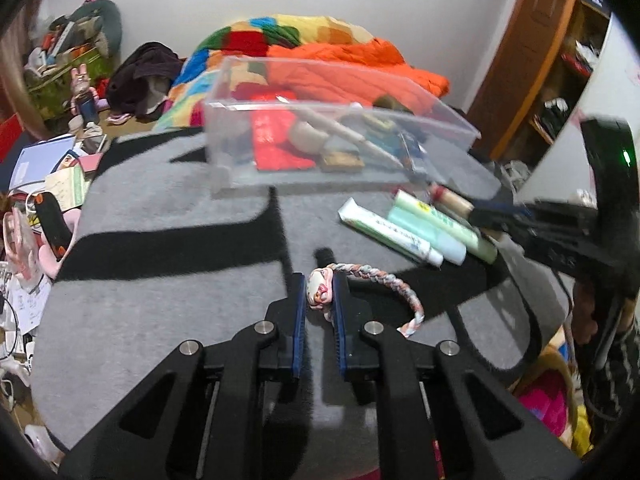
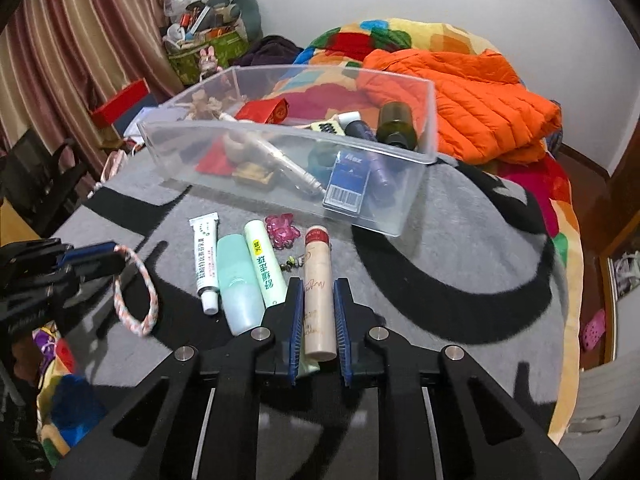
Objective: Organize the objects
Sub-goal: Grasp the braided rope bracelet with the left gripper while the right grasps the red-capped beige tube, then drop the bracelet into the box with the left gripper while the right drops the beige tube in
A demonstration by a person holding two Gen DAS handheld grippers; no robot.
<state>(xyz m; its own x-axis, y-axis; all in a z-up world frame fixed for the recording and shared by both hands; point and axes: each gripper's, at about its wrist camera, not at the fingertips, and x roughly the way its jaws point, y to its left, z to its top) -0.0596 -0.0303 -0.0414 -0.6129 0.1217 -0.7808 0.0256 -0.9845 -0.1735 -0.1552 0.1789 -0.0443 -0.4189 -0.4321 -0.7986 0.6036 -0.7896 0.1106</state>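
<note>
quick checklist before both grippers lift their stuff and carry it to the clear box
1. Left hand-held gripper shut on the braided bracelet, gripping its bead charm: ok.
2. Right hand-held gripper shut on the beige tube with the red cap: ok.
3. Beige tube free of the neighbouring green tube: cannot tell, they lie close.
4. Clear plastic box open on top: ok.
5. Free room in the box: ok at its left end.
6. Bracelet loop clear of other items: ok.
</note>
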